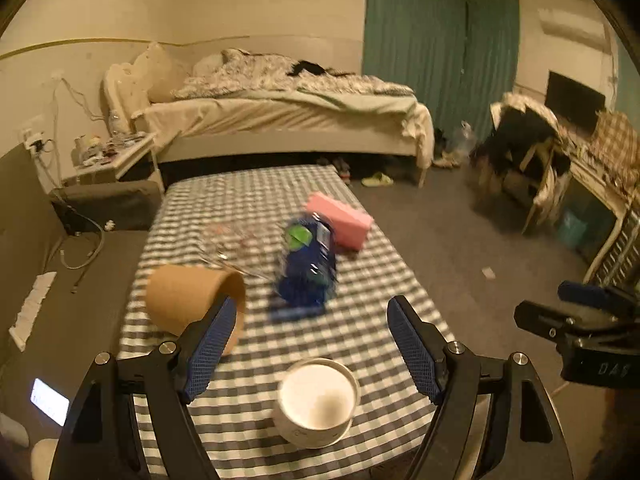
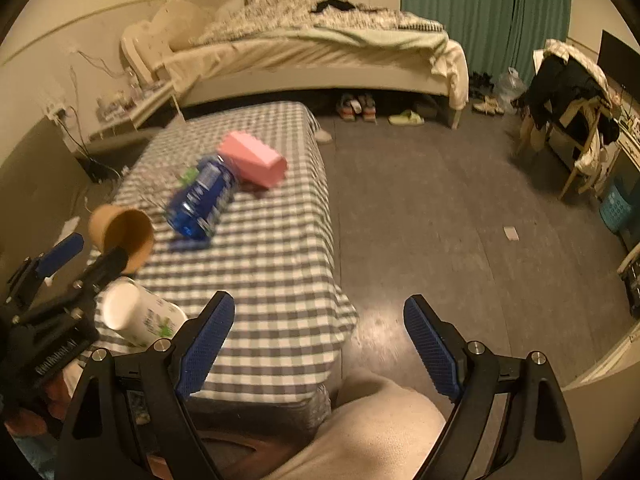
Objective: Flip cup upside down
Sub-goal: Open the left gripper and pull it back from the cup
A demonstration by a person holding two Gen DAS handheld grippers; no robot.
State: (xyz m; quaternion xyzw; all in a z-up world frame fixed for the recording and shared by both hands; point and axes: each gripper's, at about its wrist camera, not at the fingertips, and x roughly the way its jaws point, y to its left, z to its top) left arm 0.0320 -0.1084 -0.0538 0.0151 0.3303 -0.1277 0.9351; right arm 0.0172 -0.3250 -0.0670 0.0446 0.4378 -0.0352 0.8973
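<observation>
A brown paper cup (image 1: 188, 300) lies tilted on its side at the left edge of the checked table (image 1: 360, 328), its mouth toward me; it also shows in the right wrist view (image 2: 122, 232). My left gripper (image 1: 312, 344) is open, its left finger (image 1: 212, 344) in front of the cup's rim; whether it touches is unclear. A white cup (image 1: 318, 400) stands upright between and below the left fingers; in the right wrist view it (image 2: 140, 316) looks tilted. My right gripper (image 2: 318, 344) is open and empty over the table's near right corner and the floor.
A blue bottle (image 1: 308, 268) lies in the table's middle, a pink box (image 1: 344, 220) behind it. A bed (image 1: 280, 120) stands beyond the table. A chair with clothes (image 1: 528, 152) is at the right. A knee (image 2: 360, 428) shows below the right gripper.
</observation>
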